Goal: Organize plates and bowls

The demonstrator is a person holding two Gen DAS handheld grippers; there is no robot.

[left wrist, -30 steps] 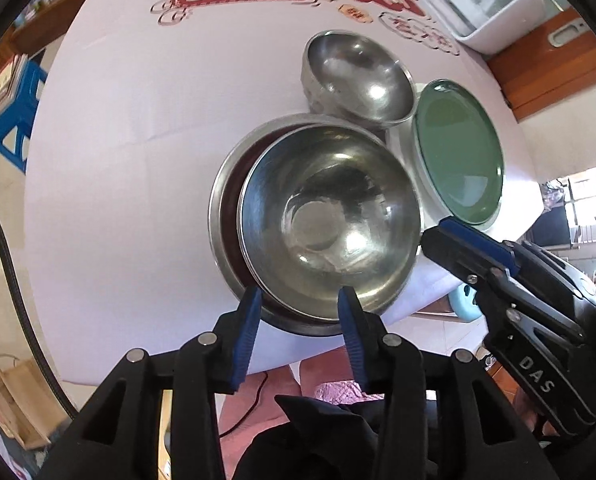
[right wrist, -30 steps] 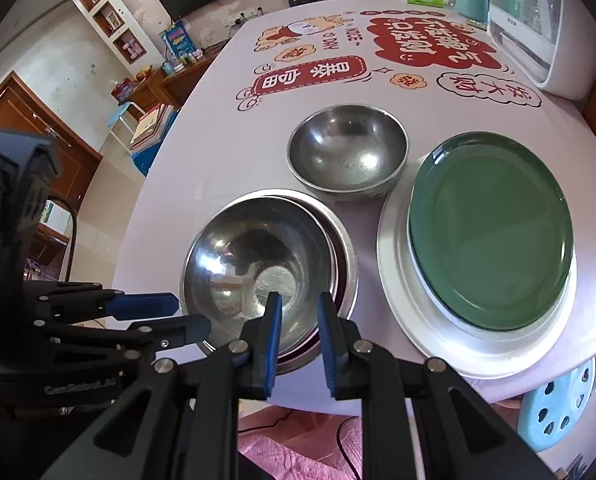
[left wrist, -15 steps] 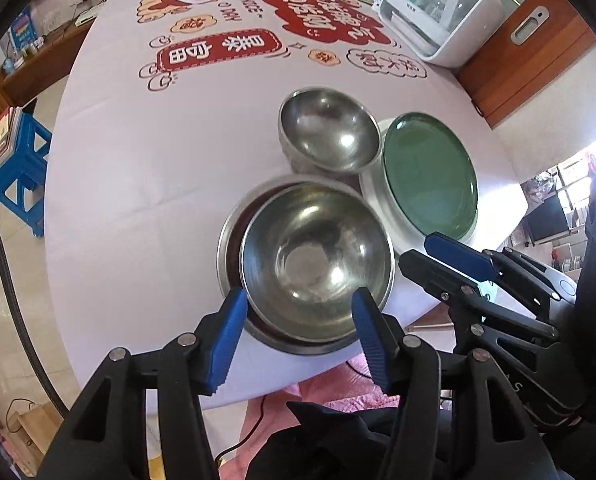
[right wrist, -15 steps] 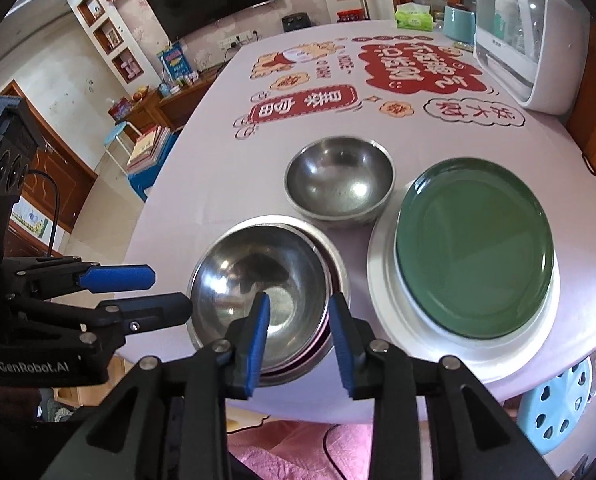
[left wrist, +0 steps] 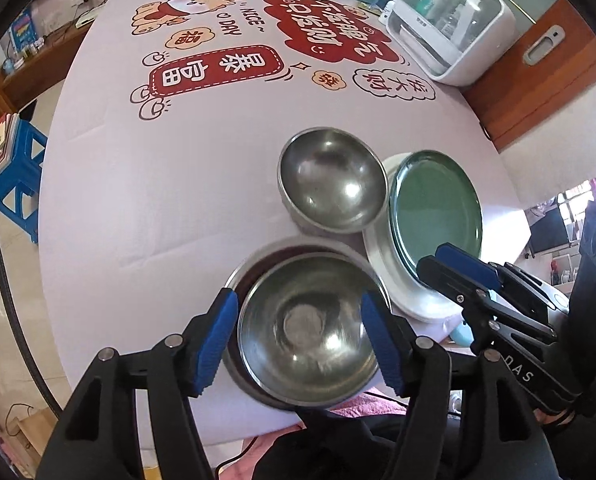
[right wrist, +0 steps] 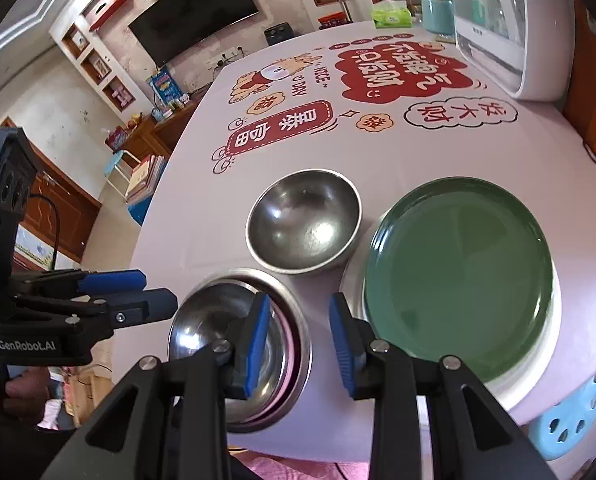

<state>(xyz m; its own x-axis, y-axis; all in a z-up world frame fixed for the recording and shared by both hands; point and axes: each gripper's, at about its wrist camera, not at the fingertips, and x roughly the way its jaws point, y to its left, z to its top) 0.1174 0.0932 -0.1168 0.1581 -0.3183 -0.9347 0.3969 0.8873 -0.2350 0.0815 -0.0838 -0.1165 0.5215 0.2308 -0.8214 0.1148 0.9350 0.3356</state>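
Left gripper (left wrist: 300, 336) jaws just opened, empty, steel bowl (left wrist: 308, 330) upright, mouth up

The left black gripper with blue-padded fingers (left wrist: 300, 338) points steeply down, its jaws having just been opening with nothing pinched, while the right matching gripper (right wrist: 300, 338) hangs beside it, slightly parted and empty.

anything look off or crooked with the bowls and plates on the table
Only a small thing: the near steel bowl sits off-centre in the wider dish under it, crowded toward the table edge. The far steel bowl stands alone and upright, and the green plate lies flat on the white plate. No spills or damage are visible.
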